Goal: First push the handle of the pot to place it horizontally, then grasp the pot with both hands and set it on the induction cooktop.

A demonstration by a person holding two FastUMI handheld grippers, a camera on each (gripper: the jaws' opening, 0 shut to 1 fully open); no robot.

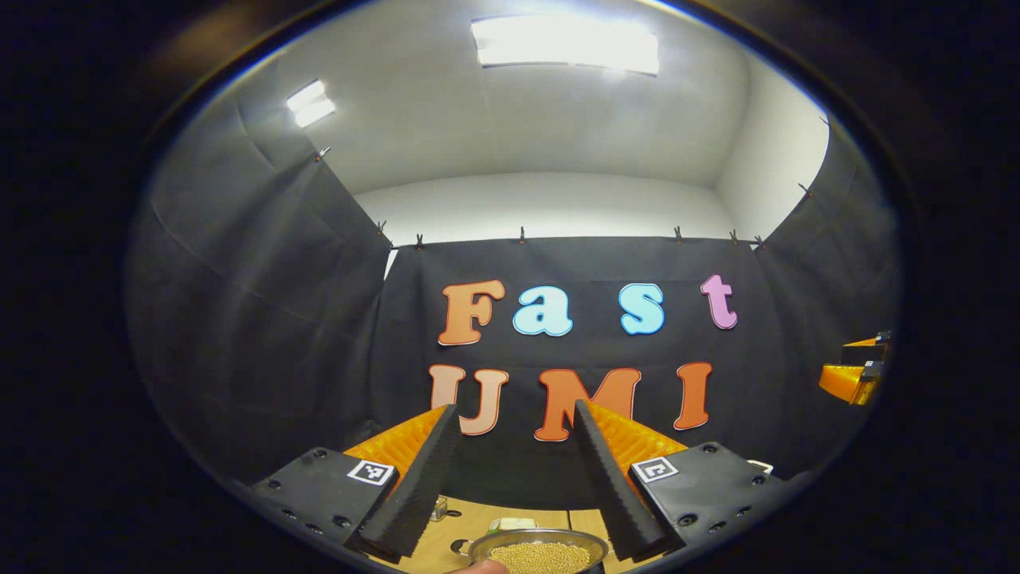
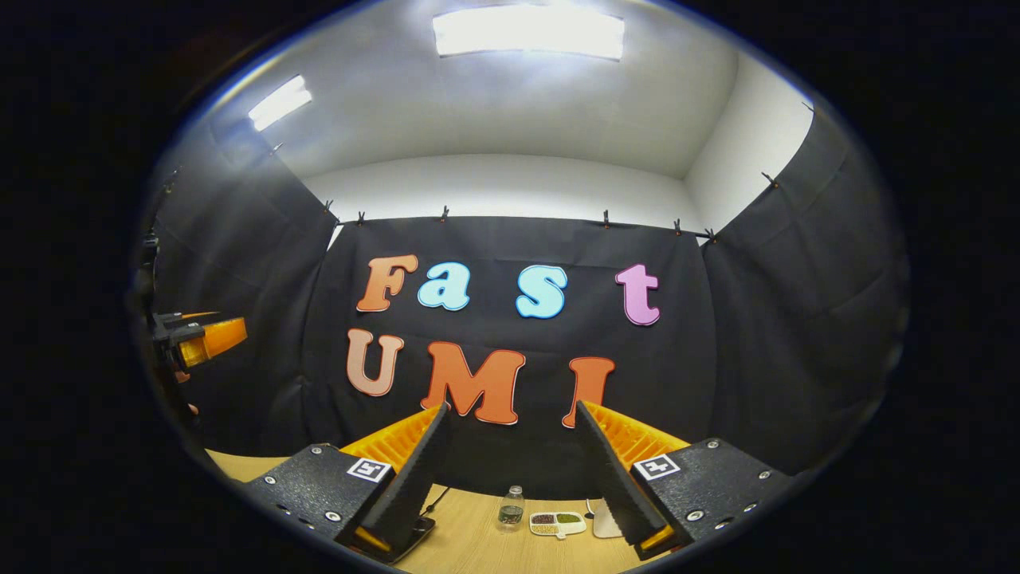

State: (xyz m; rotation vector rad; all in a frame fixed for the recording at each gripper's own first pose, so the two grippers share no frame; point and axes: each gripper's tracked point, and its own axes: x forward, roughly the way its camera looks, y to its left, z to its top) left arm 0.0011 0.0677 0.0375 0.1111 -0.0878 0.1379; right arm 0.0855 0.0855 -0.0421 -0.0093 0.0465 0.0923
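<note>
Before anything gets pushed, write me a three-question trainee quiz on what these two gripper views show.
1. True or false: the left gripper has its fingers spread apart with nothing between them.
2. What fills the metal pot at the bottom of the left gripper view? A) water B) small yellowish beans C) rice noodles
3. Fill in: on the wooden table in the right gripper view, a small divided dish lies beside a small clear ____.

Key: 1 true; 2 B; 3 bottle. The right gripper is open too.
</note>
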